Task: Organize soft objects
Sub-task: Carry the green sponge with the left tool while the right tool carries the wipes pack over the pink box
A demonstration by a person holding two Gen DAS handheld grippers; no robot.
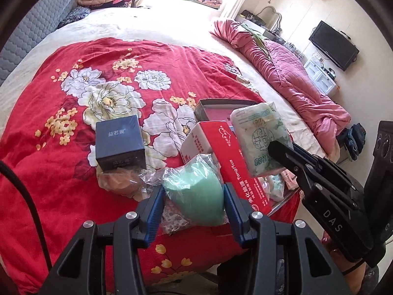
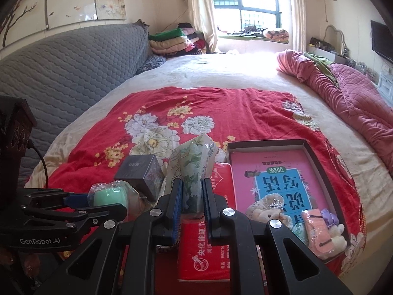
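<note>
The left gripper (image 2: 108, 202) carries "GenRobot.AI" in white on its side; the right gripper (image 1: 277, 151) reads "DAS". The dark blue box (image 1: 120, 142) shows "益若翼". The red carton (image 2: 205, 258) bears "央化能源" (further small print is unreadable). The pink booklet (image 2: 275, 179) has large upside-down characters.
</note>
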